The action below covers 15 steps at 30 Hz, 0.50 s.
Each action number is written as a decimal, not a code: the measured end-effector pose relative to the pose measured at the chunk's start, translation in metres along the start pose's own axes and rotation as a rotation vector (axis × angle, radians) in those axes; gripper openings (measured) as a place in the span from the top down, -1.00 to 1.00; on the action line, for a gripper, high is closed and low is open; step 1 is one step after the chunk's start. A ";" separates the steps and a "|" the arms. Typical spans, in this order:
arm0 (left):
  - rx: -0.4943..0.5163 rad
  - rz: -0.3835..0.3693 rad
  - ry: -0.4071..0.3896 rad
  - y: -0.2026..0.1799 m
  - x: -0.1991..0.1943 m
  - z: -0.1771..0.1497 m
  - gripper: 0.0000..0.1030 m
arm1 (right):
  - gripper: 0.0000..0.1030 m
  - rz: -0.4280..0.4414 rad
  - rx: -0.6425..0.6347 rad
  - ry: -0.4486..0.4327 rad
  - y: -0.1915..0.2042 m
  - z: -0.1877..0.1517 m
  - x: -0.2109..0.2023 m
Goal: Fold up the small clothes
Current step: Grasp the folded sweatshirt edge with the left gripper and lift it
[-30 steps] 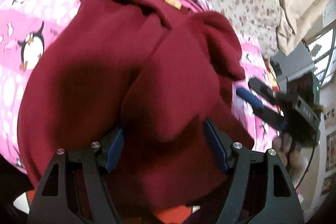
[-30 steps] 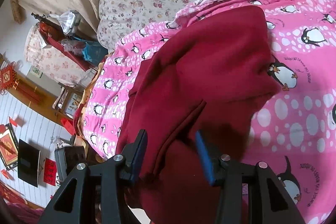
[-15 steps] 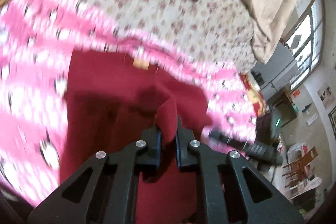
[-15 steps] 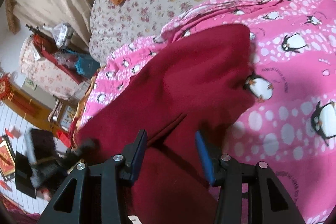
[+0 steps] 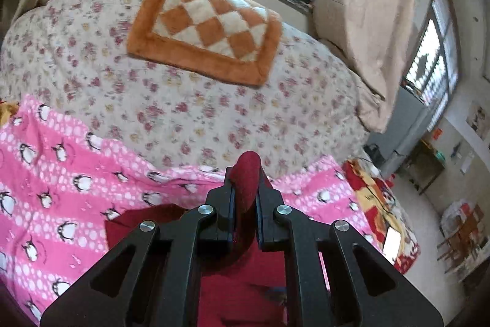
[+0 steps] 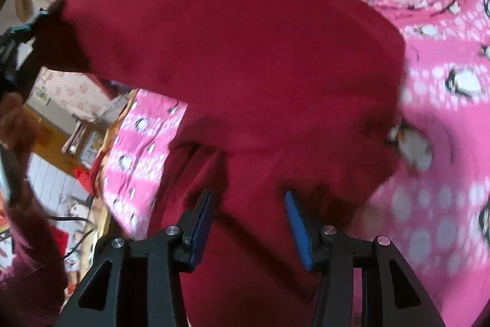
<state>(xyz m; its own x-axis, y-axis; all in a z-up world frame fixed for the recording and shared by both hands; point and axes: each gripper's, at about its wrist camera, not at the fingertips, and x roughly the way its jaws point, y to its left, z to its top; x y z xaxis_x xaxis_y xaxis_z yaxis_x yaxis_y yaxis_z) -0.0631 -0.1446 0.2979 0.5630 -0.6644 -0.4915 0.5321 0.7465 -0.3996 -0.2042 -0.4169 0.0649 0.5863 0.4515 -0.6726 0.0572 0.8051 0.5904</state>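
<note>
While left gripper (image 5: 245, 189) pinches fold of red garment (image 6: 245, 57) and holds it raised, likely to carry that part over for fold, rest of cloth drapes down to pink blanket (image 5: 55, 173) on bed. Left jaws nearly closed, red cloth bunched between and poking past tips. Right gripper (image 6: 249, 213) hovers over garment, jaws wide apart, gripping nothing; cloth lies just beyond and beneath them, contact unclear. Checked cushion (image 5: 208, 29) well behind.
</note>
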 end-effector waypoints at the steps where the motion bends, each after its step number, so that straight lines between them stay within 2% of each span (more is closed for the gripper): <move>1: -0.016 0.017 0.012 0.012 0.004 -0.001 0.83 | 0.11 -0.037 0.028 -0.028 -0.008 0.006 -0.002; 4: -0.077 0.074 0.089 0.053 0.025 -0.021 0.83 | 0.12 -0.079 0.111 -0.086 -0.031 0.017 -0.011; 6: -0.102 0.135 0.144 0.080 0.044 -0.045 0.83 | 0.12 -0.118 0.107 -0.066 -0.036 0.012 -0.015; 8: -0.147 0.178 0.217 0.114 0.067 -0.075 0.83 | 0.11 -0.108 0.076 -0.008 -0.035 0.001 -0.017; 11: -0.226 0.190 0.286 0.152 0.089 -0.111 0.83 | 0.11 -0.088 0.058 0.024 -0.032 -0.008 -0.032; 14: -0.268 0.187 0.297 0.163 0.095 -0.129 0.83 | 0.11 -0.039 0.074 -0.046 -0.031 0.006 -0.055; 15: -0.283 0.175 0.294 0.165 0.096 -0.132 0.83 | 0.07 -0.046 0.072 -0.081 -0.030 0.014 -0.058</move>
<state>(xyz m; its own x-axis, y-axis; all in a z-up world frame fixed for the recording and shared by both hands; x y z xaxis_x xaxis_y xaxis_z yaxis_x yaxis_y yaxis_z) -0.0047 -0.0802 0.0821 0.4036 -0.5186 -0.7538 0.2275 0.8549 -0.4663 -0.2287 -0.4731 0.0927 0.6451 0.3797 -0.6631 0.1422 0.7930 0.5924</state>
